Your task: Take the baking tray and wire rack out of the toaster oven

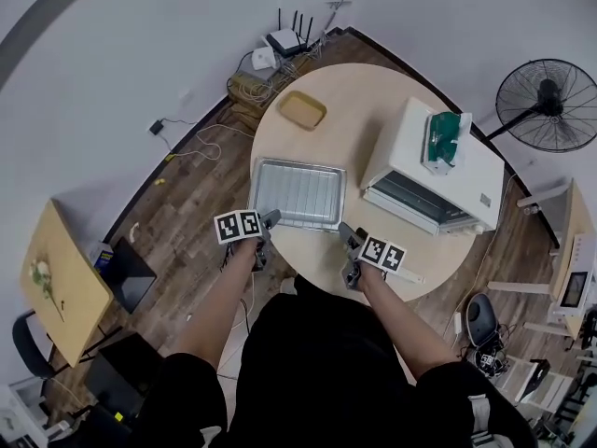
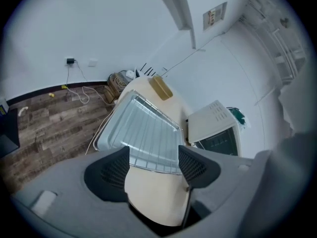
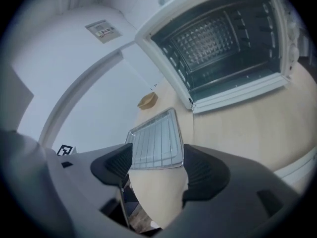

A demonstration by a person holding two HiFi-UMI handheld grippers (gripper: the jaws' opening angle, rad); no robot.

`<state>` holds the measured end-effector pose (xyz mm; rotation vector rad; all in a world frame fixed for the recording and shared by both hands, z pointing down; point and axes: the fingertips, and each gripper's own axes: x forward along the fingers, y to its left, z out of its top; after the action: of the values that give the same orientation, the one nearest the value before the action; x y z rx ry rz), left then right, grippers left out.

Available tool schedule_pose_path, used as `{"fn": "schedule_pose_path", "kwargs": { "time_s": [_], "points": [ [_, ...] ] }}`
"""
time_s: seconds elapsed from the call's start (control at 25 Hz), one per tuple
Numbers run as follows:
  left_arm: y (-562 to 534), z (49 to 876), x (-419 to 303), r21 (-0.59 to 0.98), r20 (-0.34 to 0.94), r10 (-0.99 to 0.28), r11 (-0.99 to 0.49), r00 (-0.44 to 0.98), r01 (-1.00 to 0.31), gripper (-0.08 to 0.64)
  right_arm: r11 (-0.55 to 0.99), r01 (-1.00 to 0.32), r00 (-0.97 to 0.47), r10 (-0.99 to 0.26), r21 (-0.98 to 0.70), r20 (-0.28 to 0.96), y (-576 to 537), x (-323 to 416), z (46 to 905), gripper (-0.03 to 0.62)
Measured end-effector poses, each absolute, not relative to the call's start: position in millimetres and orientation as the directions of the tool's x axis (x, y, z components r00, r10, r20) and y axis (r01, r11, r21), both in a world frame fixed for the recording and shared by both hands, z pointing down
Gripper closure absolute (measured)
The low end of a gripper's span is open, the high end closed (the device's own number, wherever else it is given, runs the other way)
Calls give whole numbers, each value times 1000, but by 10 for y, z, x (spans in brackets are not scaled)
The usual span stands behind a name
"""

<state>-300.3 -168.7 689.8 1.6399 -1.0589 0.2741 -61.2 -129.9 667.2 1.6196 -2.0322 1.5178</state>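
The silver baking tray [image 1: 255, 194] lies on the round wooden table [image 1: 373, 91] with the wire rack [image 1: 298, 192] resting on top of it. To its right stands the white toaster oven [image 1: 438, 161], door down; the right gripper view shows its cavity [image 3: 218, 38] empty. My left gripper [image 1: 270, 219] hovers open just off the tray's near left corner. My right gripper [image 1: 347, 235] hangs open by the near right corner. The left gripper [image 2: 153, 165] looks over the rack [image 2: 148, 128] with nothing between its jaws. The right gripper [image 3: 157, 166] is likewise empty, the tray [image 3: 156, 140] beyond it.
A small wooden dish [image 1: 302, 109] sits at the table's far side. A green object [image 1: 445, 136] lies on the oven's top. A floor fan [image 1: 550, 104] stands to the right, with cables and a router [image 1: 289, 40] by the far wall.
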Motion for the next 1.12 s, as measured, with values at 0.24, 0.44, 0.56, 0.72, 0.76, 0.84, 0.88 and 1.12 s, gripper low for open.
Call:
{"fn": "schedule_pose_path", "kwargs": {
  "time_s": [0.24, 0.44, 0.56, 0.72, 0.76, 0.84, 0.88, 1.12],
  "points": [
    [-1552, 6094, -2800, 534, 505, -662, -265, 554, -803, 265, 99, -886, -363, -756, -452, 545, -908, -181, 6004, 287],
    [-1294, 5218, -2360, 332, 301, -763, -479, 573, -813, 267, 118, -952, -252, -826, -281, 505, -431, 258, 5450, 287],
    [-1058, 4882, -2037, 315, 223, -753, -546, 619, -776, 271, 57, -961, -188, -852, -270, 489, -124, 505, 5181, 289],
    [-711, 4492, -1677, 362, 141, -715, -607, 685, -708, 446, -33, -977, -70, -882, -209, 466, 182, 878, 4890, 307],
    [-644, 4430, -1600, 358, 132, -708, -618, 694, -699, 472, -44, -980, -49, -891, -194, 451, 210, 959, 4828, 348],
    [-516, 4367, -1437, 335, 142, -694, -637, 706, -694, 514, -54, -981, -28, -910, -184, 414, 268, 1101, 4704, 406],
    [-446, 4343, -1351, 321, 148, -687, -647, 712, -691, 524, -56, -980, -24, -917, -189, 398, 314, 1172, 4648, 438],
    [-14, 4216, -931, 276, 155, -690, -657, 707, -702, 538, -58, -966, -36, -935, -254, 352, 765, 1646, 4496, 542]
  ]
}}
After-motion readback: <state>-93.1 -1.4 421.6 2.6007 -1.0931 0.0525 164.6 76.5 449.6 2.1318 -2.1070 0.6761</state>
